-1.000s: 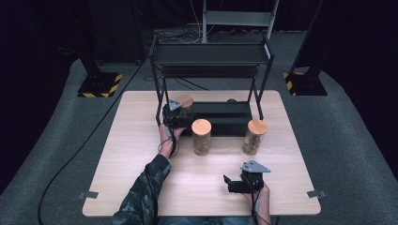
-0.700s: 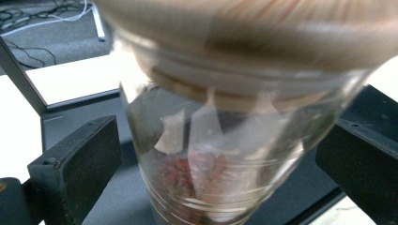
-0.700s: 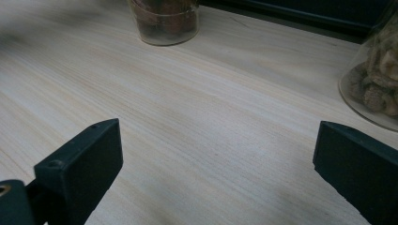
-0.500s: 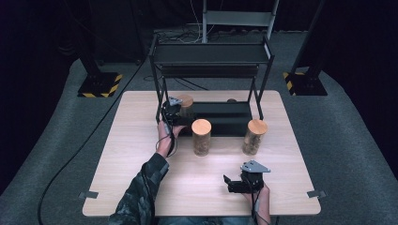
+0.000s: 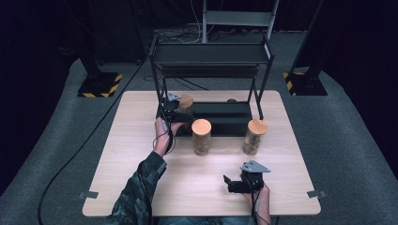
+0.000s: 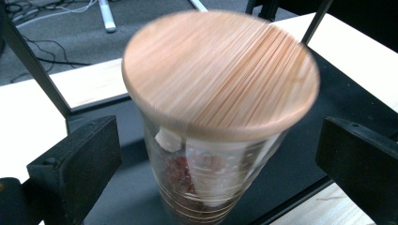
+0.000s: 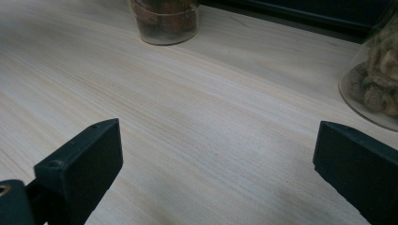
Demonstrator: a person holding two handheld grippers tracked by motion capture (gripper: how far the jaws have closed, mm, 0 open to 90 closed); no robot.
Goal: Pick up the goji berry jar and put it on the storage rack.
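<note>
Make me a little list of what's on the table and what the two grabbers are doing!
table: pale wood
rack: black shelf rack at the far side
jar on rack: glass, wooden lid, stands on the bottom shelf
jars on table: two, middle jar and right jar
left gripper: jaws just opened, wide either side of the rack jar, not touching
right gripper: open, low over the table, holding nothing

Left forearm wears a camouflage sleeve (image 5: 141,187). Each hand-held gripper, left (image 5: 177,114) and right (image 5: 228,183), is black with blocky square jaws; each carries a grey three-cornered plate; black cables trail.
</note>
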